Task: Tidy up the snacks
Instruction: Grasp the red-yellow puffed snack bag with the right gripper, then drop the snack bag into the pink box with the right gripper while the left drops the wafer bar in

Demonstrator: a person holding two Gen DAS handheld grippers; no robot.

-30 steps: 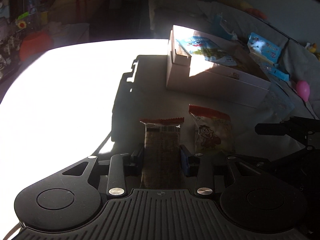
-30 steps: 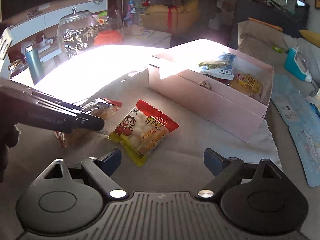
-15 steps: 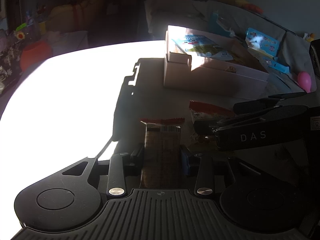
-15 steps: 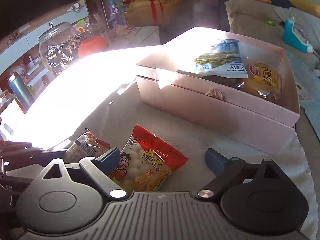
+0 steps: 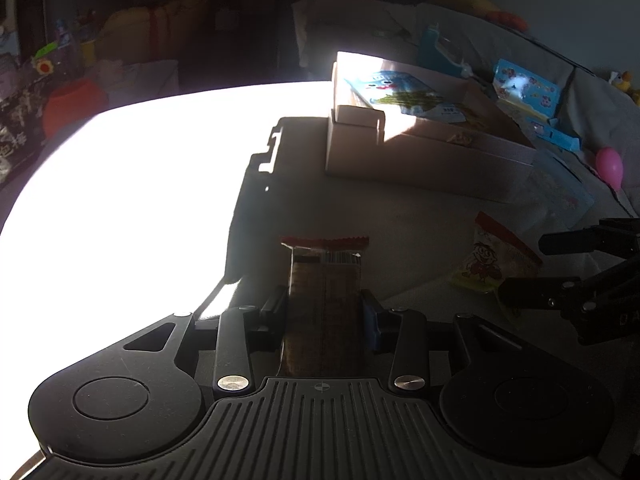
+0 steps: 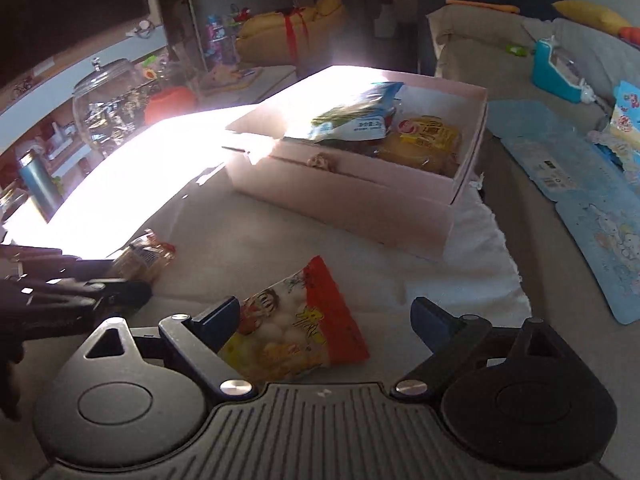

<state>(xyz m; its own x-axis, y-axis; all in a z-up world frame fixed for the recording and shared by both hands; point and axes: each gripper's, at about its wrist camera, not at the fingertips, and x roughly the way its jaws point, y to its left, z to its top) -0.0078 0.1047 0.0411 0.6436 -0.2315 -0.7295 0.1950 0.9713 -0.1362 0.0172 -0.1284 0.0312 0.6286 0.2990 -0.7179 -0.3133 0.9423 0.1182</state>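
My left gripper point(image 5: 324, 308) is shut on a brown biscuit packet point(image 5: 324, 280) with a red sealed end, held just over the table. In the right wrist view the left gripper point(image 6: 100, 280) and the packet point(image 6: 144, 256) show at the left edge. A red and yellow snack bag point(image 6: 296, 328) with a cartoon child lies flat between the fingers of my open right gripper point(image 6: 324, 312); the left finger overlaps the bag's edge. The left wrist view shows that bag point(image 5: 492, 260) with the right gripper point(image 5: 532, 268) around it. Behind stands an open pink box point(image 6: 360, 200) holding a blue-white bag point(image 6: 352, 116) and a yellow bag point(image 6: 424, 140).
Strong sun glare covers the table's left half point(image 5: 120, 200). A glass jar point(image 6: 108, 108) and a blue bottle point(image 6: 40, 184) stand at the far left. Blue printed cards point(image 6: 580, 184) lie to the right of the box, on a white cloth point(image 6: 480, 248). A pink egg point(image 5: 610, 162) sits far right.
The right gripper has closed in on the red and yellow bag, which now lies between its fingers; the bag has turned and shifted right. The left gripper and its packet have stayed put.
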